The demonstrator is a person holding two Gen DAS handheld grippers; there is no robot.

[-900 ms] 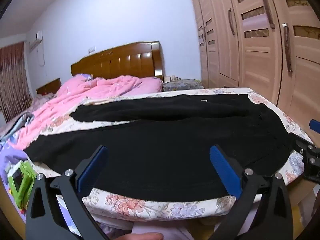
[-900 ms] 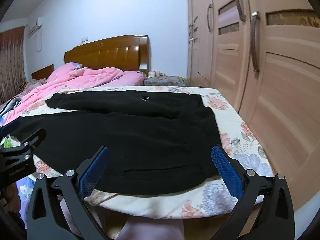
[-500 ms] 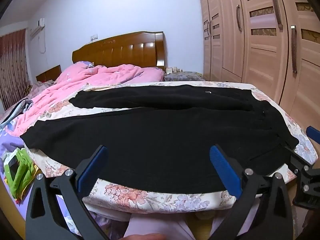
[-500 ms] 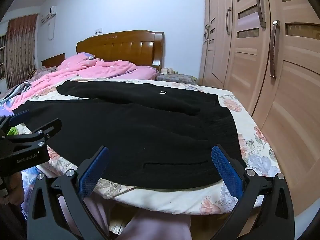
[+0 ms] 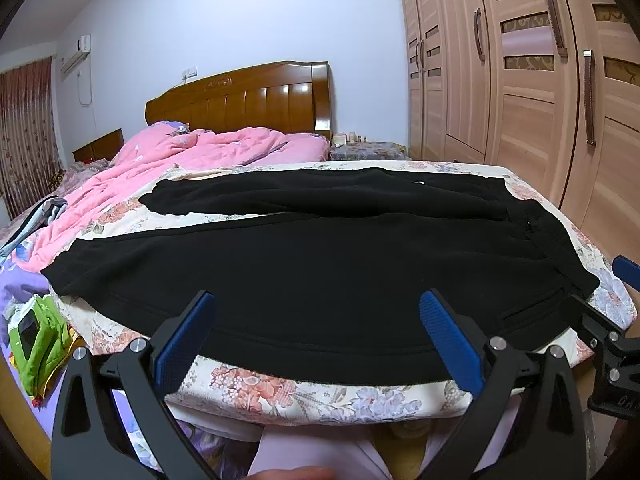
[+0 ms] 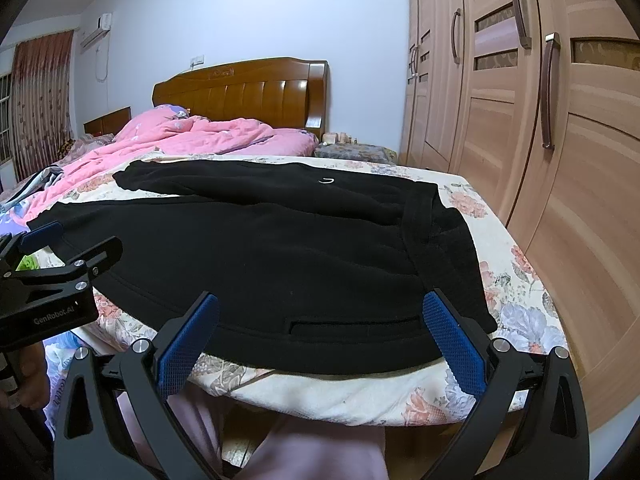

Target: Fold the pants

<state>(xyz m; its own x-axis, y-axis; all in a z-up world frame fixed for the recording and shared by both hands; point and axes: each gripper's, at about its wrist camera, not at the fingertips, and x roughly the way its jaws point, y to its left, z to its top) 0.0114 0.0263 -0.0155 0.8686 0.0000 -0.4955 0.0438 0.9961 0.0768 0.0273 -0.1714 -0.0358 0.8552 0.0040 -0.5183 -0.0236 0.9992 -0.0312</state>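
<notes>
Left wrist view: the left claw (image 5: 316, 340) stands wide open and empty, hovering at the near edge of the bed (image 5: 304, 396); the pants (image 5: 320, 264) lie spread flat across the floral sheet, one leg stretching left along the near edge, the other lying farther back, the waistband at the right; a pink quilt (image 5: 188, 156) sits far left; the right claw's tip (image 5: 612, 340) shows at the right edge, just beside the waist end.

Right wrist view: the right claw (image 6: 320, 344) is likewise fully open with nothing in it, near the waist corner of the pants (image 6: 280, 256); the left claw (image 6: 60, 276) shows at left, over the near leg.

The cloth looks soft, limp and light, likely to sag and drag; best pinched at the near hem and waistband corner.
</notes>
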